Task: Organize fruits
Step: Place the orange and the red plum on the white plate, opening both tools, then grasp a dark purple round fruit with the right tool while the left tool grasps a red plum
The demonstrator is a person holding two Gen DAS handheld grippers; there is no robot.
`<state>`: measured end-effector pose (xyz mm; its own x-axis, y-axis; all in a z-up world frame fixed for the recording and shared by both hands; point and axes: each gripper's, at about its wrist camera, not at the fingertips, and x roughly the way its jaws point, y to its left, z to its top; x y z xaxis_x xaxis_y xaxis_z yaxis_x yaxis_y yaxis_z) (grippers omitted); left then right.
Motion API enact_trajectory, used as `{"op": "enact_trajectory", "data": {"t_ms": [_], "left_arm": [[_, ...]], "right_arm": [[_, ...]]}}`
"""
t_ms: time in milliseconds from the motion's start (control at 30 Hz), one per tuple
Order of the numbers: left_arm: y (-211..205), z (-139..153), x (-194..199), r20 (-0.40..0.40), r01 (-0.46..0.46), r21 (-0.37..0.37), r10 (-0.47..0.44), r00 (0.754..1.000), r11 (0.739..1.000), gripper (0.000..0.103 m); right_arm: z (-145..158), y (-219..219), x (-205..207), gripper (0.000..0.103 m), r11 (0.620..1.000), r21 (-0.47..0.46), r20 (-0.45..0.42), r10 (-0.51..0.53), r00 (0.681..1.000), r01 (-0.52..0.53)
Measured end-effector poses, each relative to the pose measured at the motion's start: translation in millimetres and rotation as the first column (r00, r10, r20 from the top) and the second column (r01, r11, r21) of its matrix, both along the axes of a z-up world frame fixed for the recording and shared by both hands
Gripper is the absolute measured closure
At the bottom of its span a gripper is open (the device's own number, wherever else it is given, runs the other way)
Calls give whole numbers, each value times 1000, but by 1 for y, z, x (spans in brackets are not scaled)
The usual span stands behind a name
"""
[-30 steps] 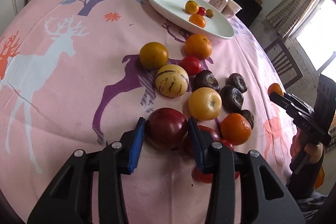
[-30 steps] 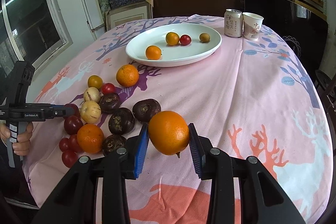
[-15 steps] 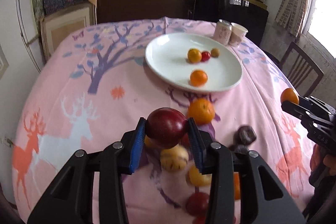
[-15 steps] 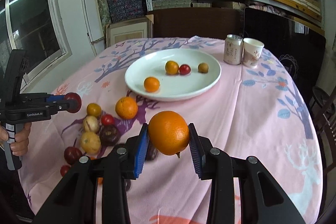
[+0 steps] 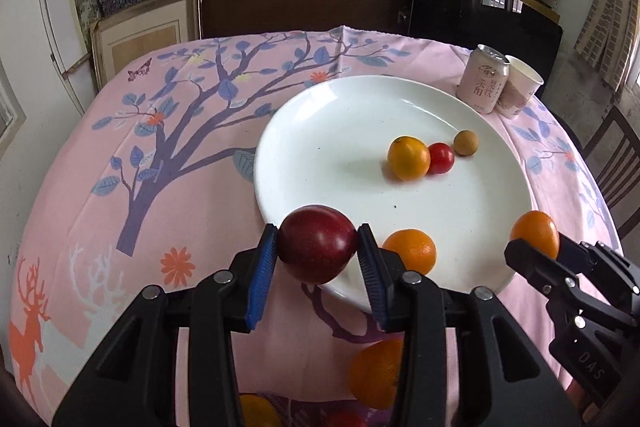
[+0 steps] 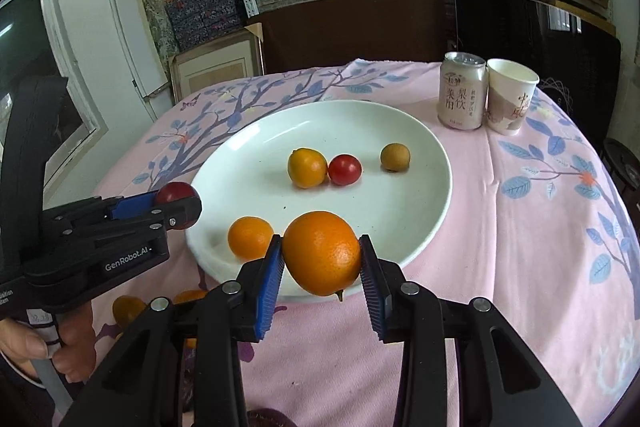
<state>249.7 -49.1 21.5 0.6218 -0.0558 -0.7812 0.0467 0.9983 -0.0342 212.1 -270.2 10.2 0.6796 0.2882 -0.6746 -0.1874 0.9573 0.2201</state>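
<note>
Dark red, the plum [image 5: 317, 250] is sitting pinched in the left gripper [image 5: 318, 255], its jaws hovering at the near rim of the plate [image 5: 344, 131]; four fruits are already lying beyond them, and more are waiting on the bench beneath.

The right gripper [image 6: 322, 261] is pinching an orange [image 6: 322, 257] over the same rim, not yet releasing it.

Table fruits [image 5: 376, 375] half-hidden behind left gripper [image 5: 318, 255]

Glossy white plate [image 5: 320, 131]; printed cloth tablecloth [image 5: 120, 187]; metal can [image 6: 462, 91].
</note>
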Motion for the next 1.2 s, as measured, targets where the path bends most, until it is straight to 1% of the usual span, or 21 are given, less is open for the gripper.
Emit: {"op": "enact_trajectory", "data": {"t_ms": [33, 67, 100, 133, 167, 200, 267, 367, 500, 567, 633, 700, 833, 900, 967, 1000, 1100, 1200], "left_arm": [[2, 0, 1, 3, -11, -14, 11, 1000, 1000, 61], [4, 1, 1, 14, -23, -27, 23, 1000, 999, 45], [5, 4, 0, 32, -38, -33, 39, 999, 999, 26], [7, 7, -3, 63, -52, -38, 55, 997, 998, 20], [9, 12, -7, 89, -57, -39, 60, 994, 998, 18], [10, 15, -9, 98, -53, -33, 56, 994, 998, 18], [12, 19, -15, 91, -39, -28, 42, 995, 999, 18], [18, 21, -34, 91, -21, -10, 22, 996, 1000, 18], [25, 21, -68, 89, 7, 18, -8, 996, 1000, 16], [29, 19, -86, 85, 17, 26, -19, 996, 1000, 15], [33, 15, -104, 80, 30, 22, -32, 996, 999, 15], [38, 10, -121, 67, 34, 21, -35, 997, 999, 15], [50, -1, -153, 40, 35, 5, -36, 999, 999, 15], [56, -5, -167, 38, 24, 12, -25, 999, 1000, 15], [62, -9, -179, 29, 16, 17, -16, 999, 1000, 15], [65, -11, -184, 28, 8, 21, -9, 1000, 1000, 15], [74, -13, -197, 28, -9, 24, 9, 1000, 1000, 15], [80, -17, -206, 14, -3, 18, 2, 1000, 1000, 15]], "right_arm": [[-3, -2, 3, 64, 1000, 14, -18, -5, 1000, 5], [-5, -4, 4, 63, 1000, 28, -26, -9, 1000, 10], [-5, -6, 3, 58, 999, 39, -22, -14, 1000, 15], [-4, -8, 1, 51, 999, 40, -13, -23, 1000, 23], [-3, -9, -2, 49, 999, 40, -4, -29, 1000, 29], [-2, -11, -6, 48, 999, 42, 3, -28, 1000, 28], [2, -14, -16, 48, 999, 46, 13, -18, 1000, 18], [8, -20, -35, 47, 1000, 30, 29, -2, 1000, 1], [13, -29, -72, 38, 1000, -1, 63, 31, 998, -31], [13, -29, -92, 35, 997, -43, 73, 63, 995, -60], [12, -27, -111, 27, 992, -97, 86, 89, 992, -81], [8, -22, -130, 22, 984, -146, 90, 119, 989, -105], [-3, -11, -161, 21, 965, -181, 52, 201, 978, -189], [-8, -5, -173, 21, 955, -178, 28, 245, 969, -237], [-14, 3, -184, 22, 940, -168, -5, 302, 953, -298], [-15, 6, -189, 22, 932, -165, -18, 324, 946, -322], [-20, 17, -197, 31, 913, -174, -52, 365, 929, -369], [-27, 31, -197, 31, 897, -212, -81, 379, 922, -388]]}}
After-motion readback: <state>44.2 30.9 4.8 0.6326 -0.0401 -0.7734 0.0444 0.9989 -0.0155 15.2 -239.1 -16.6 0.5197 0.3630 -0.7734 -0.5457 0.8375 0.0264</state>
